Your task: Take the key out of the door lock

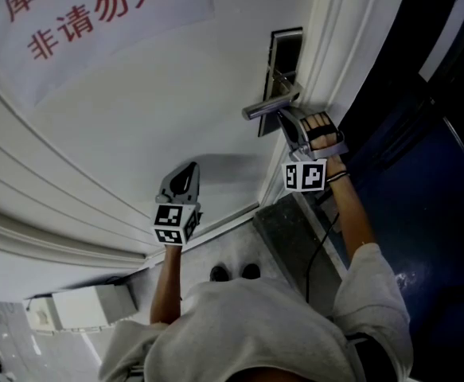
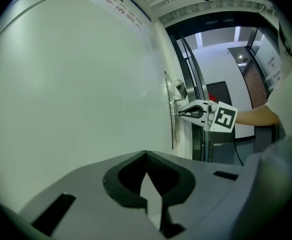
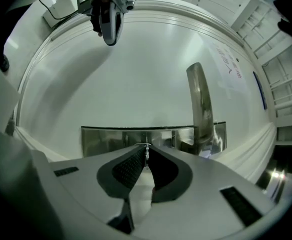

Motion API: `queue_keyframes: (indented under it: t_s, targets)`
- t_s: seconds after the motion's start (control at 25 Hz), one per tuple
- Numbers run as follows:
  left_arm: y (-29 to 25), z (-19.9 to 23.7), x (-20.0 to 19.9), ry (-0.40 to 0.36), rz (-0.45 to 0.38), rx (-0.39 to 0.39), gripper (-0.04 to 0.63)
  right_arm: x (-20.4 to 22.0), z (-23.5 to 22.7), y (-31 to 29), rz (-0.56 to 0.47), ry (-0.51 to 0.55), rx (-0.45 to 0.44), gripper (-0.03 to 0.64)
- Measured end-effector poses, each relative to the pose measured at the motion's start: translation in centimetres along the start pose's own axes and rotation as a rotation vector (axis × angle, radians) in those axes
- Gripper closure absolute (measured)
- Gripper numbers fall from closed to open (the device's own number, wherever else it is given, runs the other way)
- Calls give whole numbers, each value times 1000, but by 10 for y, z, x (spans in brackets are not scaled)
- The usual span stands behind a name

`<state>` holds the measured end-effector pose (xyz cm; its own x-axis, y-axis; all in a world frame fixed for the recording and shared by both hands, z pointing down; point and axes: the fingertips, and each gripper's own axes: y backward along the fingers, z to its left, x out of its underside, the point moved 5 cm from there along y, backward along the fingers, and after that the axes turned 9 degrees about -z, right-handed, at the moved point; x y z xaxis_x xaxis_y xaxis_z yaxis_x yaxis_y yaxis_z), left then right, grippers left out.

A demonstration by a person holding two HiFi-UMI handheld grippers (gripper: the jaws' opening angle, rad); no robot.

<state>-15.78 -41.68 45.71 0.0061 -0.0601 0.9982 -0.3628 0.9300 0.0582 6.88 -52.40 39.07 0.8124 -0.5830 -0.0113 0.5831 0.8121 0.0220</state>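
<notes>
A white door (image 1: 136,126) carries a steel lock plate (image 1: 284,54) with a lever handle (image 1: 267,107). My right gripper (image 1: 284,121) is up against the plate just under the handle. In the right gripper view the handle (image 3: 200,99) rises right of the jaws, and the plate (image 3: 105,136) runs across behind them. The right gripper (image 3: 147,152) is shut on a thin metal key (image 3: 147,145), of which only a sliver shows at the jaw tips. My left gripper (image 1: 187,172) is held in front of the bare door panel lower down, shut (image 2: 146,154) and holding nothing.
A paper notice with red characters (image 1: 80,14) is stuck high on the door. The white door frame (image 1: 327,70) runs beside the lock, with a dark blue panel (image 1: 438,181) beyond it. A white box (image 1: 80,305) lies on the floor at lower left.
</notes>
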Motion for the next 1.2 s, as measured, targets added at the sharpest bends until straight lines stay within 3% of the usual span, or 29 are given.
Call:
queue_keyframes:
  t_s: [1.2]
  targets:
    - [-1,-10,-1,7,-4,35,578,-1,-1,15,54,-14,8,586]
